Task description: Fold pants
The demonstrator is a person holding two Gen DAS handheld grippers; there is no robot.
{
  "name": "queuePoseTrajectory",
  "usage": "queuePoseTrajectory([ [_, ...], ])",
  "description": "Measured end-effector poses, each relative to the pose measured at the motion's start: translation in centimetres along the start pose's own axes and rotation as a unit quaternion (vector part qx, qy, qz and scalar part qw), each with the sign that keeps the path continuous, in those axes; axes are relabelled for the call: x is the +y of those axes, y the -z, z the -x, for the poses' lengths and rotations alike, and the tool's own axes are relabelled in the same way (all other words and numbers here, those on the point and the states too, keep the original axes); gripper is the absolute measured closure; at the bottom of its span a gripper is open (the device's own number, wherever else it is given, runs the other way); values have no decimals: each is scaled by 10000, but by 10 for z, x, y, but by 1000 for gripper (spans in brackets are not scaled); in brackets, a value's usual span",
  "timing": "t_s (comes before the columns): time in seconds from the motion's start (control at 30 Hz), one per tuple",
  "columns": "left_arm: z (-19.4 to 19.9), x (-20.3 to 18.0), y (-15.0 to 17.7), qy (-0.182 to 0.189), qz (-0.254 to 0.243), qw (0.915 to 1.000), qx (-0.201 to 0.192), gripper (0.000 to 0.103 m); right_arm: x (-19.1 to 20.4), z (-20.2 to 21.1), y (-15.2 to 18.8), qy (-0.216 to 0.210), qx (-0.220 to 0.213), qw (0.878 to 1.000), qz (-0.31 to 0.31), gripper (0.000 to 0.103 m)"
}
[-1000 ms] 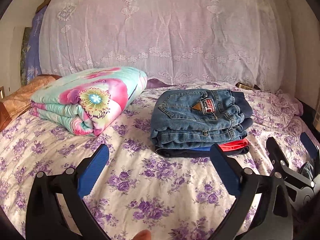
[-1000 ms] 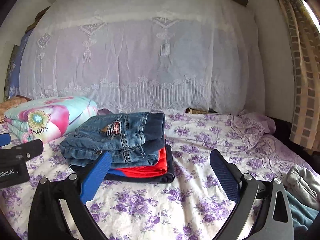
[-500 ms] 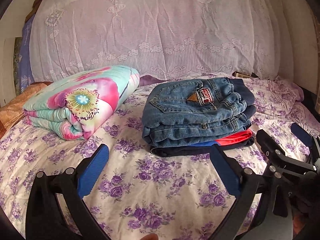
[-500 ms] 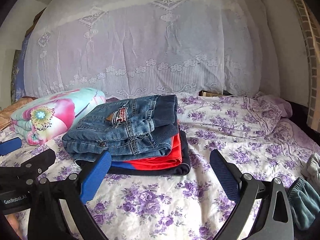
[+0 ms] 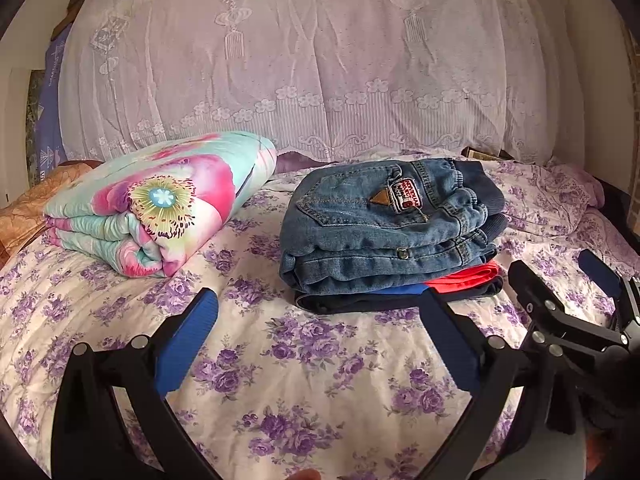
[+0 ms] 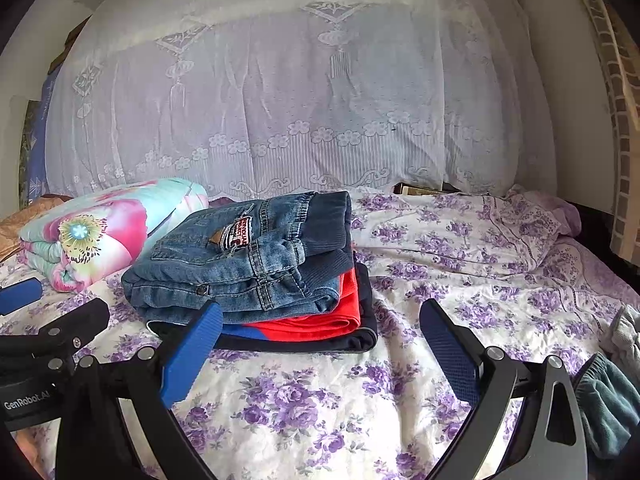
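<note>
Nearer now: jeans point(image 5: 384, 236) beyond hand-held gripper point(image 5: 320, 320)

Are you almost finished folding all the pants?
Done: folded blue denim jeans top a neat stack on red-and-blue pants and a dark navy pair. In hand: nothing; the left hand-held gripper and right hand-held gripper are open. Left: crumpled teal and grey garments on the right edge, possibly pants.

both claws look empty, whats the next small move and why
Probably swing the right claw toward the loose teal garment at the bed's right edge. Both claws are open and empty, the jeans already sit folded on the stack, and that garment looks unfolded.
</note>
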State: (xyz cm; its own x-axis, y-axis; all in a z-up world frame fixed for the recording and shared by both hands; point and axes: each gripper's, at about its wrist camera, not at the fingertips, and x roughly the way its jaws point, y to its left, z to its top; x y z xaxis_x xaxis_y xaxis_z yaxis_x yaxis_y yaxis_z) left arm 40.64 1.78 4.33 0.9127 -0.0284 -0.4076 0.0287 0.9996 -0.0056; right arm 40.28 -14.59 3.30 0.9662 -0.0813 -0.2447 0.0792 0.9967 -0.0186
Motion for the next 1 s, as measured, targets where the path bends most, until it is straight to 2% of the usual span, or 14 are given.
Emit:
queuePoseTrajectory([
  [0.47,1,-3,0,101,-4,9999,10,5,-1,-2,0,11,54,10000,-37,4],
  [0.6,1,-1,2,227,72,9997,95,5,0,-3,1,-12,58,10000,-20,4],
  [0.77,7,-6,2,-111,-116,9997,-204,5,-1,-3,1,18,64,10000,-39,4],
  [0.87,2,-5,1,72,-53,10000,15,5,-2,-4,0,-8,87,9999,-96,4],
  [1.0,-2,-4,2,35,-37,9999,93,5,-3,-4,0,-2,90,9999,-87,4],
])
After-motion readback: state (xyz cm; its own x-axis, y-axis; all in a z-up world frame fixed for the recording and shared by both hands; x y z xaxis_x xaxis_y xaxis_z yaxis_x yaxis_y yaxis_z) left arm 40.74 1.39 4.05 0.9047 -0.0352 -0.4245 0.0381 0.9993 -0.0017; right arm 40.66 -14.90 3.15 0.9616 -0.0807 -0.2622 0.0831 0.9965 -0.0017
